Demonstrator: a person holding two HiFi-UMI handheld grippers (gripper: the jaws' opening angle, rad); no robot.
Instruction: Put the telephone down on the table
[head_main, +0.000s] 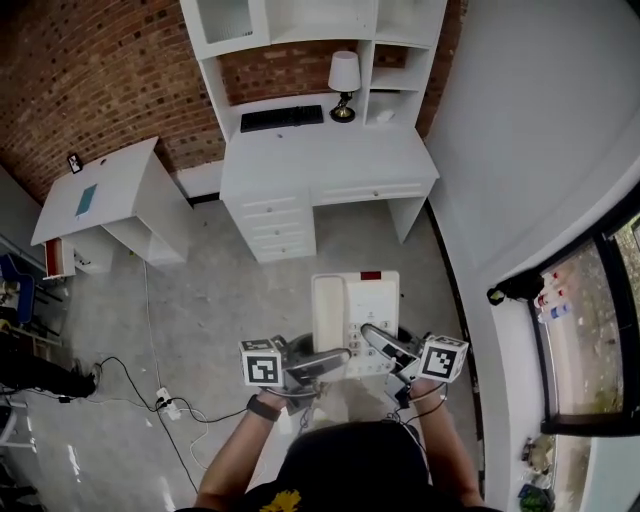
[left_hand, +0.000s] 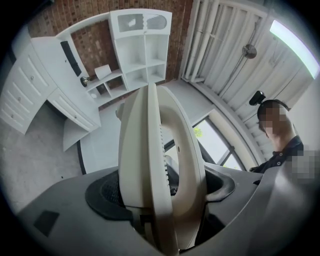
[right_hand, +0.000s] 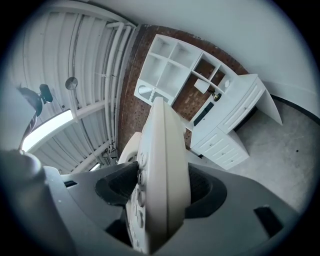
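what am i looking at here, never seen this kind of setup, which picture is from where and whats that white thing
No robot here: a person holds a gripper in each hand. The head view looks down from a camera on the person's head; the other two views come from cameras riding on each gripper, looking along its fingers. The white thing is a telephone, held in the air above the floor. The left gripper and right gripper each clamp one side of it. Ahead stands a white desk with a keyboard and a lamp.
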